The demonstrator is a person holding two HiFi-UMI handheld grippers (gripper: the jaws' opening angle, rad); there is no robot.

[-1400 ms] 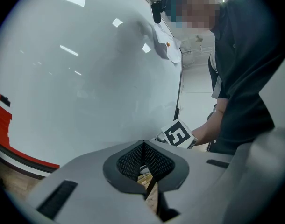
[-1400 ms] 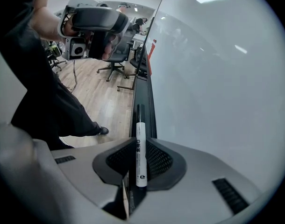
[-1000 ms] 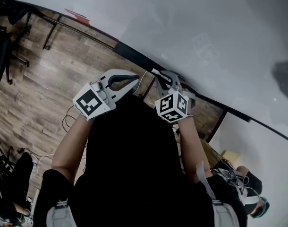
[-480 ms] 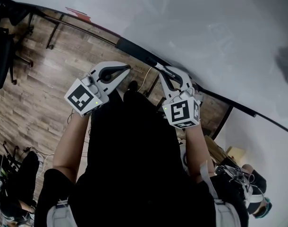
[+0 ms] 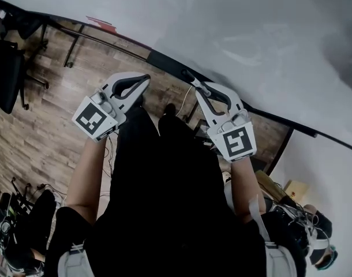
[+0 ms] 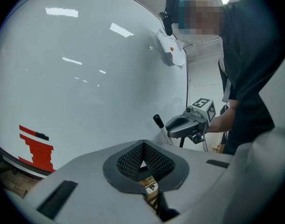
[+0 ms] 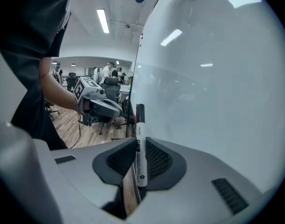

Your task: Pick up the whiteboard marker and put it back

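Observation:
The whiteboard marker (image 7: 140,146), white with a black cap, stands between the pads of my right gripper (image 7: 139,160), which is shut on it, cap pointing away along the whiteboard (image 7: 217,101). In the head view my right gripper (image 5: 194,85) points up at the whiteboard's (image 5: 251,33) black lower edge, the marker (image 5: 189,75) just showing at its tip. My left gripper (image 5: 143,79) is level with it to the left, shut with nothing in it. The left gripper view shows its pads (image 6: 133,157) meeting, with the right gripper (image 6: 170,125) and marker (image 6: 160,126) beyond.
A red drawing (image 6: 36,143) sits low on the whiteboard. Below is wooden floor (image 5: 43,131) with cables, the board's dark stand legs (image 5: 72,48) and an office chair (image 5: 6,74) at left. An office with desks and people lies behind (image 7: 107,76).
In the head view the two grippers have spread apart: the left has drifted left, the right has swung right and lower, still holding the marker.

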